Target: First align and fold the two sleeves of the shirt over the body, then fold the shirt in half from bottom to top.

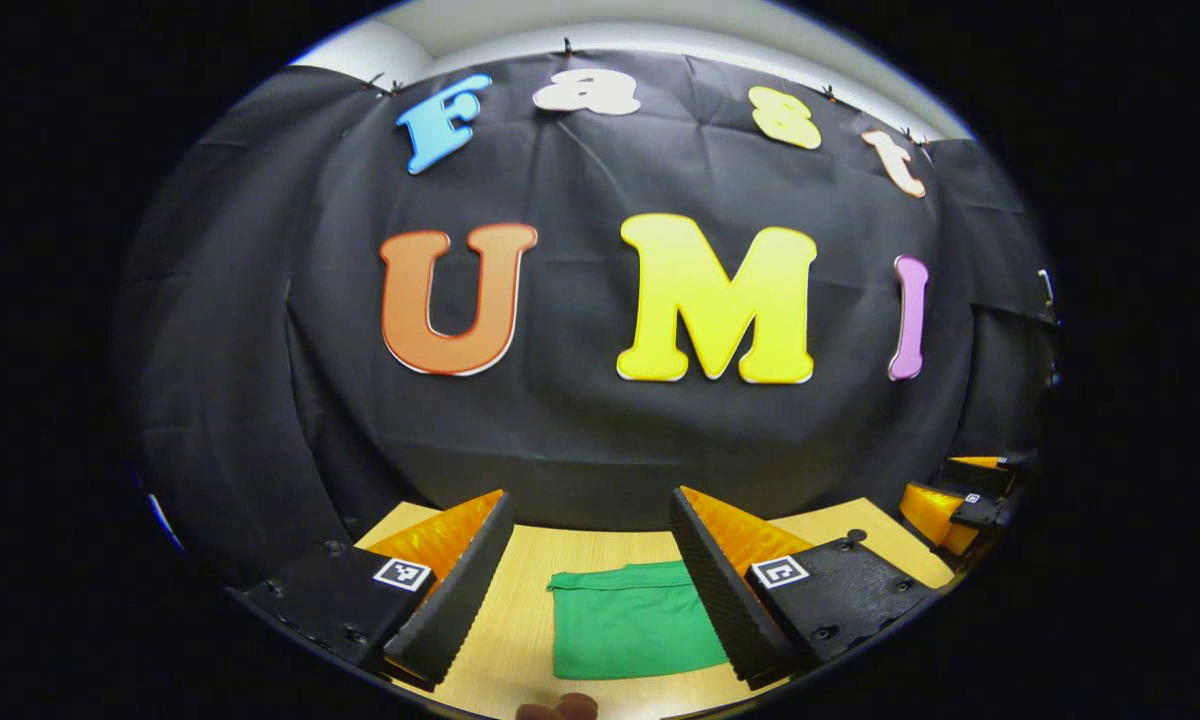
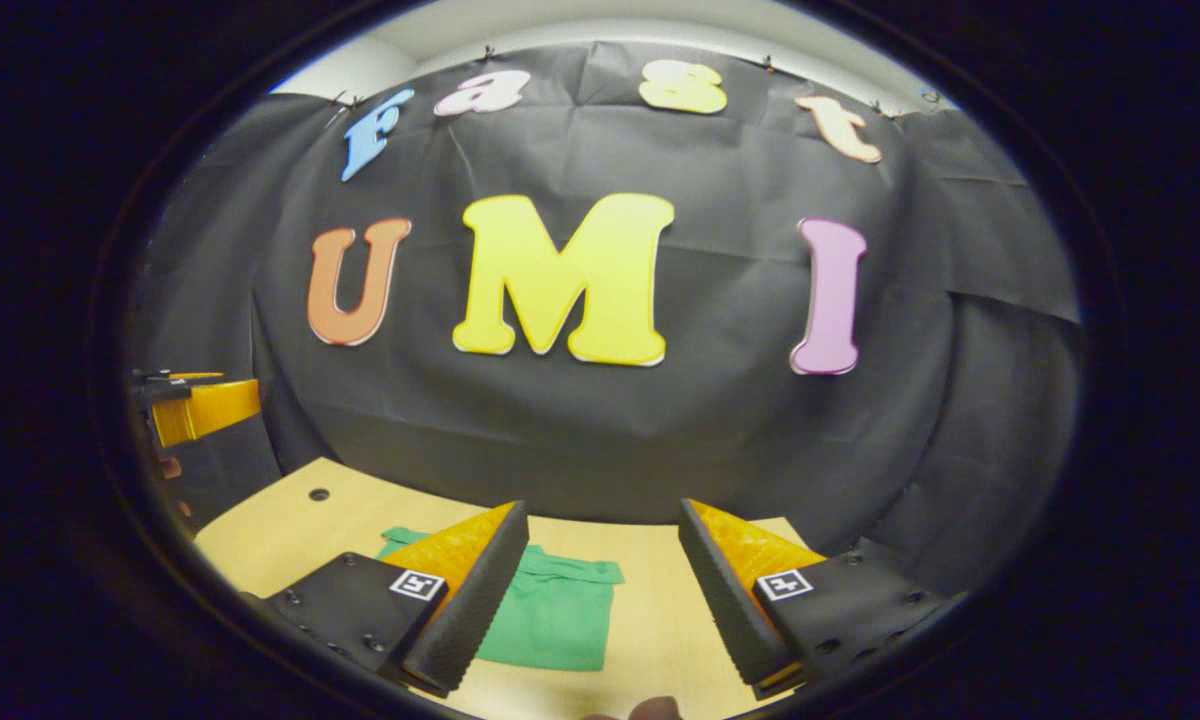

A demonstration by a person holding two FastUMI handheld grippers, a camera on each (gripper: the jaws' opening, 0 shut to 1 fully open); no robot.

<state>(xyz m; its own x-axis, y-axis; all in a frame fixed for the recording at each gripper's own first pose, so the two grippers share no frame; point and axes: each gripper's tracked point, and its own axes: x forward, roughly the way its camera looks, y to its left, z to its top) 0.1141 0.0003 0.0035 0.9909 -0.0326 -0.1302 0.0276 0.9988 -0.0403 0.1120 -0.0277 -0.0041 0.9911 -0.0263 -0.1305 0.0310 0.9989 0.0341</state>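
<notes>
**Both grippers raised over a compact green shirt: folding seemingly complete**

Nearest the lens in the left gripper view, a fingertip (image 1: 560, 708) of the person intrudes at the bottom edge. Just beyond it, the left gripper (image 1: 592, 575) stands with its jaws spread wide and nothing between them. Through that gap the green shirt (image 1: 630, 620) lies flat on the pale wooden table (image 1: 520, 620) as a small, roughly rectangular bundle, with a straight edge on its far side. No sleeve projects from either flank. The right gripper (image 2: 603, 590) is likewise parted and empty, held above the table; in its view the shirt (image 2: 550, 620) lies below and to the left, partly hidden behind the left-hand finger. Farther off, at the left margin of that view, part of the other gripper is visible. Behind the table hangs the black cloth wall (image 1: 580, 440).

Judged from the tidy outline, both sleeve folds and the bottom-to-top fold appear done. Little seems left beyond checking the alignment, which cannot be confirmed from this low angle.
</notes>
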